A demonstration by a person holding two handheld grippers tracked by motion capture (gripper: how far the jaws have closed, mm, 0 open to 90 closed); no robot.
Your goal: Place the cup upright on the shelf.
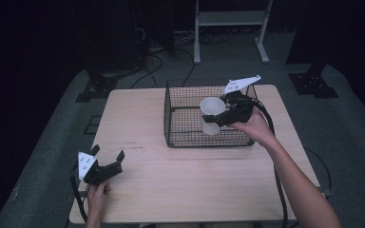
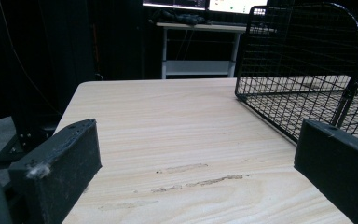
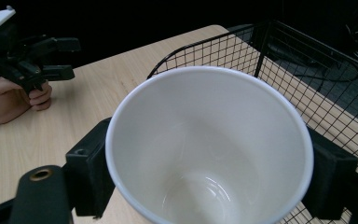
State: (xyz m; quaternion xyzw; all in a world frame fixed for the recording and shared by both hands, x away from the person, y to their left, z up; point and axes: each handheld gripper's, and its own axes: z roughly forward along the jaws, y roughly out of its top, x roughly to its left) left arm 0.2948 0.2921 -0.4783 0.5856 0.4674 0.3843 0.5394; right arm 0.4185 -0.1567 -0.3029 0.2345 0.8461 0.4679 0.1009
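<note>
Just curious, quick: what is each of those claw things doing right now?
Left gripper: open, holding nothing, low over the table.
Right gripper: fingers closed on a white cup, at the wire basket.

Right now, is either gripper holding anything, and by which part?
The right gripper holds the cup by its outer wall, one jaw on each side. The left gripper is open and holds nothing.

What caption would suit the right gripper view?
Right gripper fingers clasp an empty white cup above a black wire basket.
</note>
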